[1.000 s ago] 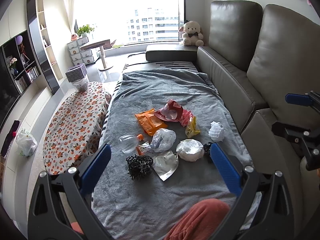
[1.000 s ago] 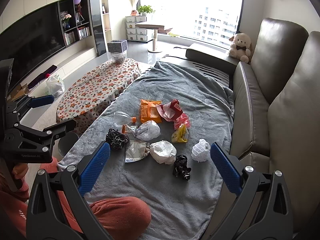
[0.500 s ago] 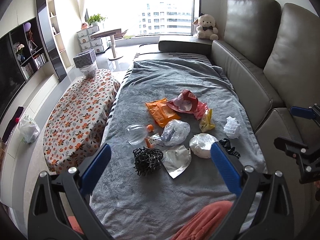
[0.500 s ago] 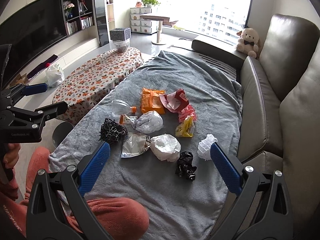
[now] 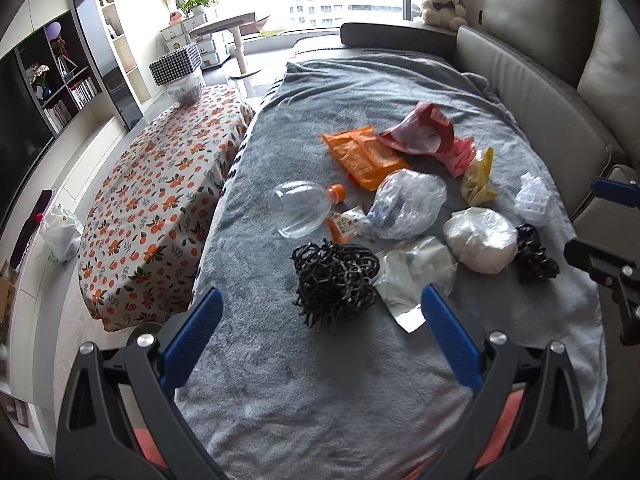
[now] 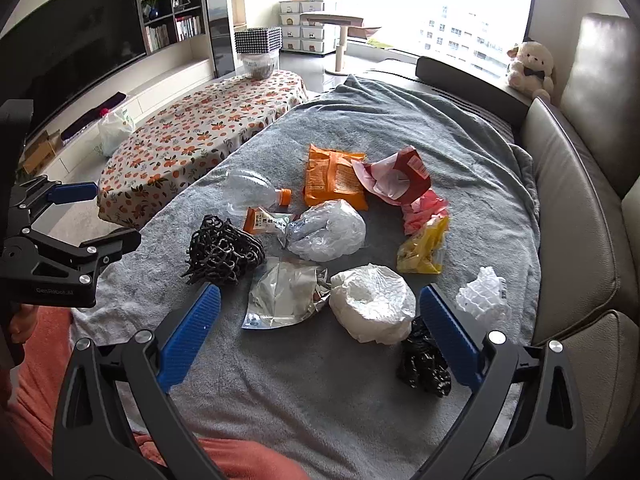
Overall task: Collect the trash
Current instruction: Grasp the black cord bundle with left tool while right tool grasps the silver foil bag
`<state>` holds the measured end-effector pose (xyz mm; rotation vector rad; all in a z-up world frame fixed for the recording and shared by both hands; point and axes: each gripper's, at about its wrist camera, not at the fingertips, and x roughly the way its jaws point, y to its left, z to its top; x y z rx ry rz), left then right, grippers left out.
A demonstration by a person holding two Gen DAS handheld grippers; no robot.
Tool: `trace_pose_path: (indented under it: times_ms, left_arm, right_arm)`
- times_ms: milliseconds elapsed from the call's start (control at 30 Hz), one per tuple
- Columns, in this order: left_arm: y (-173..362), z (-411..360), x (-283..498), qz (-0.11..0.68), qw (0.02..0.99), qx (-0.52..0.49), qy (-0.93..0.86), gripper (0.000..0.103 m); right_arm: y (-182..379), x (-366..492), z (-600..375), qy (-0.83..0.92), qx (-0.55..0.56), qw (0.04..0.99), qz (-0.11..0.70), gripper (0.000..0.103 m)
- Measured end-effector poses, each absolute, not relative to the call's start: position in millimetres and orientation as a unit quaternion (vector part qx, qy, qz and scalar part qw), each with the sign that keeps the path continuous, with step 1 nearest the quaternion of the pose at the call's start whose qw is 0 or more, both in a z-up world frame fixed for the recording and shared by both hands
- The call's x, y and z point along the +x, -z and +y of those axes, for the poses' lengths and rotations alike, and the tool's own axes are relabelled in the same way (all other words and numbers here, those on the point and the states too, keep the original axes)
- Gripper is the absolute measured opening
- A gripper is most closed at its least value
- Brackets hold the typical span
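Several pieces of trash lie on a grey blanket (image 5: 360,380) over the sofa seat. Among them are a black net ball (image 5: 334,280) (image 6: 224,250), a clear bottle (image 5: 302,208) (image 6: 250,196), an orange snack bag (image 5: 362,156) (image 6: 332,178), a silver foil pouch (image 5: 412,276) (image 6: 284,294), a white crumpled bag (image 5: 480,244) (image 6: 372,304) and a black wad (image 5: 534,254) (image 6: 424,360). My left gripper (image 5: 320,340) stands open just short of the net ball. My right gripper (image 6: 318,334) is open too, near the foil pouch and white bag.
A low table with an orange-flowered cloth (image 5: 160,200) (image 6: 200,132) runs along the sofa's left, with a checkered box (image 5: 176,64) on its far end. Sofa backrests (image 5: 560,92) rise on the right. A white plastic bag (image 5: 60,232) sits on the floor. A person's orange-clad knee (image 6: 240,460) is below.
Both grippers have moved forward and lower toward the trash pile, which now looks larger in each view. Both stay open. Nothing was taken hold of.
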<state>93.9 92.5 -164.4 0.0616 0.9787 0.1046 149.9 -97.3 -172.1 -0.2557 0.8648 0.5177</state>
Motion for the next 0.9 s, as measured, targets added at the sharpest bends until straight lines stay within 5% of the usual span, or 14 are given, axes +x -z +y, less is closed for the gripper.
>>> trace_pose_path:
  times_ms: [333, 900]
  left_arm:
    - [246.2, 113.9, 122.1, 0.483, 0.874, 0.029, -0.048, 0.097]
    - [317.8, 125.3, 152.1, 0.498, 0.866, 0.023, -0.015, 0.097]
  right_arm:
    - [269.1, 186.4, -51.0, -0.248, -0.162, 0.846, 0.443, 0.071]
    - [338.7, 207.3, -13.8, -0.247, -0.208, 0.829, 0.457, 0.069]
